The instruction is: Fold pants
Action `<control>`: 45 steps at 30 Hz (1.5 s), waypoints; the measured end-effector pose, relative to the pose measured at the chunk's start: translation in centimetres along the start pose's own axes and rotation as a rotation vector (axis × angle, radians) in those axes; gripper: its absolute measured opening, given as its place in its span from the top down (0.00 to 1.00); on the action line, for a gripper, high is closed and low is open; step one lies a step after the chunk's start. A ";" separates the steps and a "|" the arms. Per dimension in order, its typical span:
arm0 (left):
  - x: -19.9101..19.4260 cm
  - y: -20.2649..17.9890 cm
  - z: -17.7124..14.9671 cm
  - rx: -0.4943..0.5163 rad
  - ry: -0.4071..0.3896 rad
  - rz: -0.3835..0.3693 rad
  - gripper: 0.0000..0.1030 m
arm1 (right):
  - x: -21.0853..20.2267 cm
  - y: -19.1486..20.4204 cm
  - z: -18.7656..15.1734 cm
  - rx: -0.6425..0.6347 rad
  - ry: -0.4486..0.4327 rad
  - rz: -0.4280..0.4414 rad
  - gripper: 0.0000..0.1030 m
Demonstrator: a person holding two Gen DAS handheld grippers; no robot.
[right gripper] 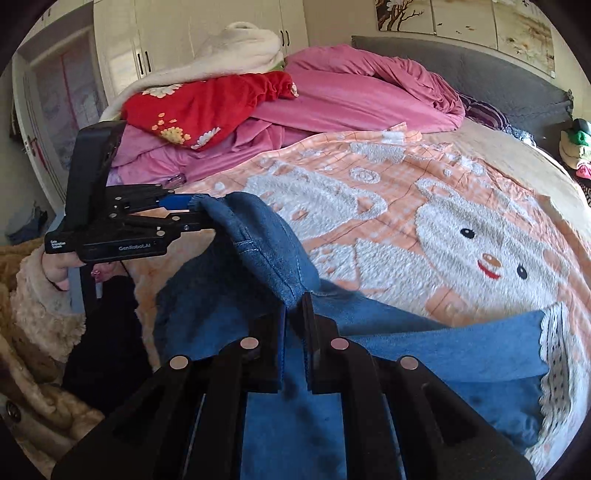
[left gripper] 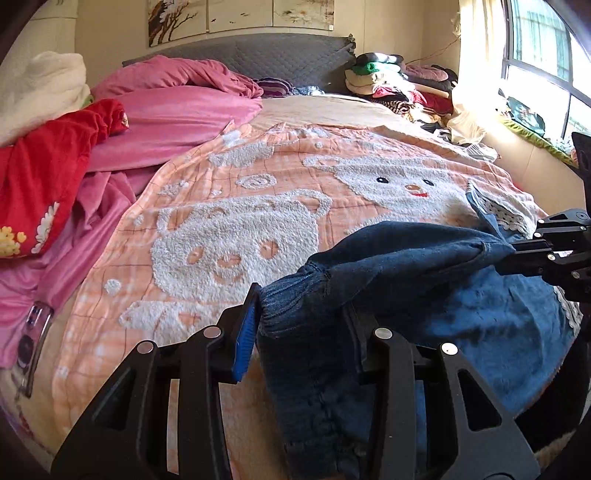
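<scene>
A home bedroom: bed (left gripper: 332,110) with headboard (left gripper: 258,55), heaped bedding (left gripper: 177,107), wardrobe (right gripper: 177,33).

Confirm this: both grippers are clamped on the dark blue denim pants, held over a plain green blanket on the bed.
Wrong blanket. Both the left gripper and the right gripper do clamp the dark blue denim pants, but the left wrist view shows a peach blanket with white fuzzy bears.

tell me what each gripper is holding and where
Both hold the denim pants: the left gripper clamps the elastic waistband, and the right gripper pinches a stitched seam edge.
</scene>
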State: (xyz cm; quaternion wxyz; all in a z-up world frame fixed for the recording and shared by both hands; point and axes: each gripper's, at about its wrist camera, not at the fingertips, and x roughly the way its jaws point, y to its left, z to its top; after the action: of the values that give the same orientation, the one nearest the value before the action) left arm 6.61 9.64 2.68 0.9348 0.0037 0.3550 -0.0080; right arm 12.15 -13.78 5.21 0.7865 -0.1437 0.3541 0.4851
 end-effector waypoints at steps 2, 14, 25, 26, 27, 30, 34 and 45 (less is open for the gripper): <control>-0.9 -0.5 -1.2 0.007 0.008 -0.001 0.69 | -0.5 1.5 -1.5 0.014 0.014 0.007 0.93; -2.0 -0.3 -7.4 -0.054 0.146 -0.007 0.69 | 1.5 7.6 -8.0 0.089 0.115 0.087 0.93; -6.0 1.9 -8.8 -0.167 0.158 -0.012 0.67 | 3.8 8.8 -9.6 0.103 0.180 0.048 0.89; -6.7 1.7 -8.3 -0.180 0.134 -0.033 0.67 | 4.0 8.8 -9.6 0.096 0.183 0.046 0.88; -7.1 1.3 -7.7 -0.180 0.116 -0.068 0.67 | 4.0 8.9 -9.6 0.092 0.185 0.042 0.88; -6.2 -1.0 -6.4 -0.149 0.104 -0.172 0.67 | 3.6 9.1 -9.5 0.101 0.181 0.057 0.85; -2.6 -3.8 -6.8 -0.034 0.174 -0.092 0.67 | 2.4 9.1 -9.3 0.122 0.163 0.069 0.80; -0.9 -4.1 -9.7 -0.031 0.221 -0.077 0.67 | 0.6 6.9 -7.2 0.194 0.061 -0.074 0.63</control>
State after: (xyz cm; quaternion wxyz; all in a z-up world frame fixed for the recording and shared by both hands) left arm -0.54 5.71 -3.94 0.8889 -0.0238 0.4559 -0.0380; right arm 3.35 -14.07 0.53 0.8031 -0.0945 0.4175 0.4145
